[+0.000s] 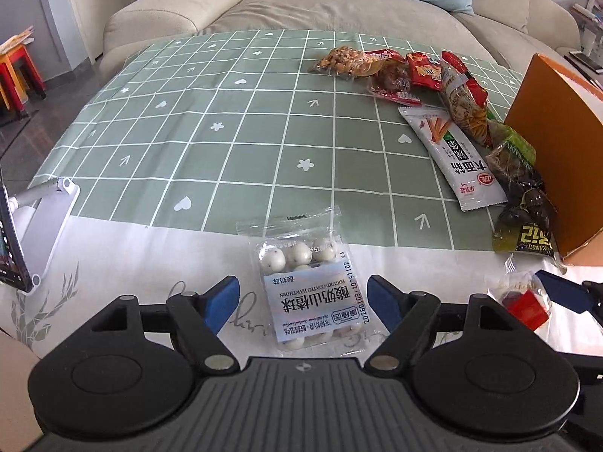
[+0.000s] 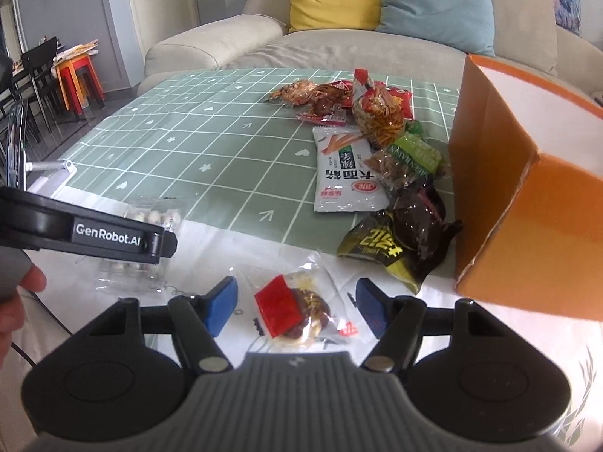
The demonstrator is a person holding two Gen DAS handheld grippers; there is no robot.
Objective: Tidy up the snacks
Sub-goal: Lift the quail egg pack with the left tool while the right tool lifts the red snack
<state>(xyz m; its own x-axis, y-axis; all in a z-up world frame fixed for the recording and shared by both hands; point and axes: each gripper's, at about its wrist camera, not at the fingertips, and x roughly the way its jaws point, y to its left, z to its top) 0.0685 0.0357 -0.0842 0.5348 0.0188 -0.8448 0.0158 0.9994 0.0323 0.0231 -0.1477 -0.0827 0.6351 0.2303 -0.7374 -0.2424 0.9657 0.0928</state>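
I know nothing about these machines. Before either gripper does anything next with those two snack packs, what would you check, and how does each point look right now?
1. Left gripper open around the yogurt hawthorn pack, pads clear: ok.
2. Right gripper open around the red-labelled snack: ok.
3. Orange box open side facing the grippers: ok.
4. Room inside the box: cannot tell, interior barely shown.
5. Grippers clear of each other: ok, though close.
6. Snack pile sorted: not ok, still heaped beside the box.
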